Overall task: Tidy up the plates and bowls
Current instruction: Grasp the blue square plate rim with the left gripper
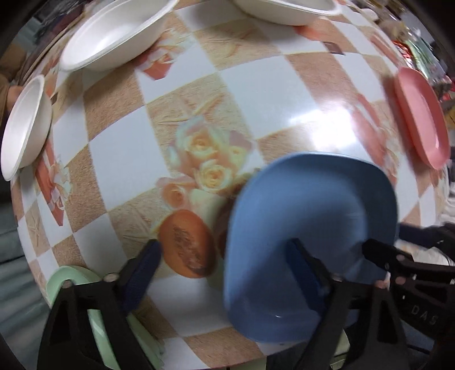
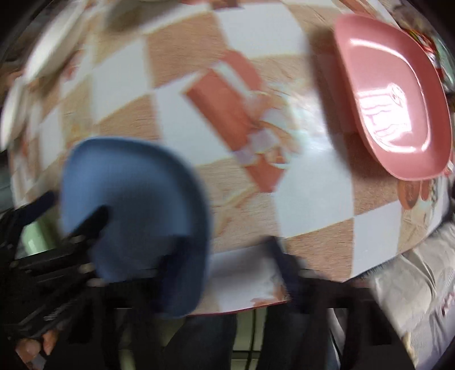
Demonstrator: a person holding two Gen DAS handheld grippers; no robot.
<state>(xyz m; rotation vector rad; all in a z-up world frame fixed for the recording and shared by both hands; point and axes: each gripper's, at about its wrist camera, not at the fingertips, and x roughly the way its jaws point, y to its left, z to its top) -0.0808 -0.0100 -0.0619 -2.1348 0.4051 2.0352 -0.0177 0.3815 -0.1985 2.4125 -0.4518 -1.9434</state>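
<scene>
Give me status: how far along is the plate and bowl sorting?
Early. Nothing looks stacked: three white bowls sit apart along the far edge, the pink plate lies alone, the green plate at the near edge. In hand: the blue plate, between the open left gripper and right gripper; grip unclear. Left: grouping everything.

Blue plate (image 1: 312,224): rounded-square, matte, tilted, near bench edge at 5 o'clock in left view, 8 o'clock in right view; blurred.

Pink plate (image 2: 395,99): same shape, glossy, flat on bench at 2 o'clock in right view, well apart from blue plate.

Green plates (image 1: 93,321): pale, stacked, 7 o'clock in left view, partly hidden.

White bowls, upright: one (image 1: 25,128) at 9 o'clock, one (image 1: 113,34) at 11, one (image 1: 284,11) at 12, cut off by frame.
</scene>
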